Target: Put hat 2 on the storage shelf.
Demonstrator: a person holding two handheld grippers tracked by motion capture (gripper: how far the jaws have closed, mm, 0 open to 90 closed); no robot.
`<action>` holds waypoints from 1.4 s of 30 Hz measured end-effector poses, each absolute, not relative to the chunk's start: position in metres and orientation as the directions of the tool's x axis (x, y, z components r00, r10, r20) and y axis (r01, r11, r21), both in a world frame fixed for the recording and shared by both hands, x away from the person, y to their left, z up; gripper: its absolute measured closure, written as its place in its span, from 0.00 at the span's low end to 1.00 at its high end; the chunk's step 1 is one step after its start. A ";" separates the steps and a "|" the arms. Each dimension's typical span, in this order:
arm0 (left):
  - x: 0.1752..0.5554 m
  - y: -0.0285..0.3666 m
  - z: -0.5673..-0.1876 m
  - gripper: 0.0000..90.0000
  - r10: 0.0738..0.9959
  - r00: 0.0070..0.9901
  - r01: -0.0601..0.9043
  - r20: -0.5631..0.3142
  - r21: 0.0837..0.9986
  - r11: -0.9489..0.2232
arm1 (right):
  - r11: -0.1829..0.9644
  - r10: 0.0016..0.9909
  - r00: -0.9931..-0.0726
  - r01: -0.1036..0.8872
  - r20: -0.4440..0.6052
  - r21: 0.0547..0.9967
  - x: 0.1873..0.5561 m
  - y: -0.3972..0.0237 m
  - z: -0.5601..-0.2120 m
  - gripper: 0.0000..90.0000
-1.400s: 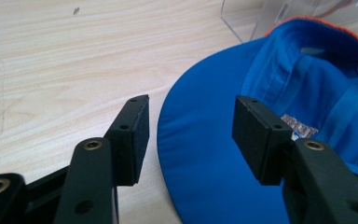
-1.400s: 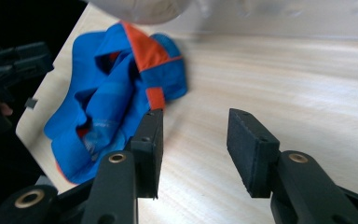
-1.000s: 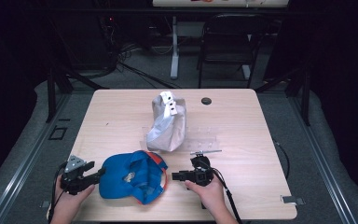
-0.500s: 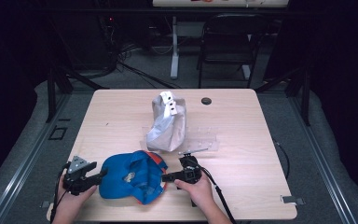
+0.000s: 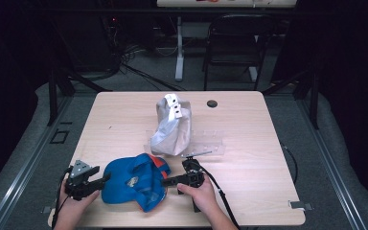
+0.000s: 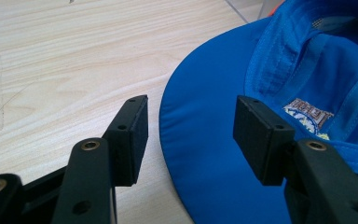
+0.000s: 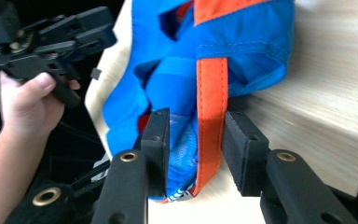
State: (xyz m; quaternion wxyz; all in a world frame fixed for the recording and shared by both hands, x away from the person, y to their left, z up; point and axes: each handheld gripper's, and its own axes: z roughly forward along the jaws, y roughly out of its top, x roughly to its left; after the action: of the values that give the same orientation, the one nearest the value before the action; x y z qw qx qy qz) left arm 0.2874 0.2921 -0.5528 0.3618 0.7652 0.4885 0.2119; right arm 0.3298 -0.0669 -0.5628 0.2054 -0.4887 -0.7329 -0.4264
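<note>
Logo patch on the blue cap [image 5: 133, 181] is too blurred to read. Cap lies at the desk's [image 5: 268, 143] near edge, orange-trimmed. Right claw [image 5: 165, 181] has advanced leftward; its jaws now straddle the orange band [image 7: 210, 116], not closed. Left claw [image 5: 106, 178] stands wide, astride the brim [image 6: 200, 140]. Grey bag [image 5: 171, 129] sits behind.

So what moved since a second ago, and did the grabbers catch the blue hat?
The right gripper slid left until its open jaws straddle the blue cap's orange band. The left gripper edged right, open around the brim. Neither has closed. The grey cap and table stayed put.
</note>
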 end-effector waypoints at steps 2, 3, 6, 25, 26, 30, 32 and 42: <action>0.287 0.291 -0.553 0.51 0.901 0.433 0.592 -0.029 0.763 -0.259 | 0.164 0.545 -0.451 0.884 0.707 0.438 0.328 -0.065 -0.558 0.71; 0.287 0.291 -0.553 0.51 0.902 0.432 0.593 -0.028 0.762 -0.260 | 0.170 0.536 -0.461 0.879 0.707 0.445 0.328 -0.064 -0.557 0.72; 0.287 0.291 -0.553 0.51 0.902 0.431 0.592 -0.028 0.763 -0.260 | 0.184 0.541 -0.482 0.868 0.689 0.461 0.326 -0.061 -0.553 0.74; 0.288 0.292 -0.553 0.51 0.902 0.432 0.593 -0.030 0.763 -0.258 | 0.214 0.638 -0.455 0.880 0.621 0.424 0.328 -0.061 -0.553 0.86; 0.288 0.293 -0.553 0.51 0.902 0.431 0.593 -0.030 0.763 -0.257 | 0.209 0.635 -0.450 0.883 0.628 0.420 0.329 -0.061 -0.554 0.86; 0.288 0.292 -0.553 0.51 0.902 0.430 0.593 -0.030 0.763 -0.257 | 0.182 0.652 -0.413 0.900 0.637 0.397 0.330 -0.063 -0.555 0.87; 0.288 0.292 -0.553 0.51 0.902 0.431 0.592 -0.032 0.764 -0.256 | 0.179 0.662 -0.392 0.910 0.639 0.374 0.331 -0.065 -0.554 0.87; 0.288 0.293 -0.553 0.51 0.903 0.429 0.593 -0.032 0.764 -0.255 | 0.117 0.598 -0.302 0.949 0.743 0.292 0.333 -0.075 -0.547 0.87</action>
State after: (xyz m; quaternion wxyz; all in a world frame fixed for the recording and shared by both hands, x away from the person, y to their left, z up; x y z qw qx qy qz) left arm 0.2878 0.2926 -0.5530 0.3639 0.7630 0.4901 0.2126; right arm 0.3331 -0.0747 -0.5473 0.2305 -0.5441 -0.7108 -0.3816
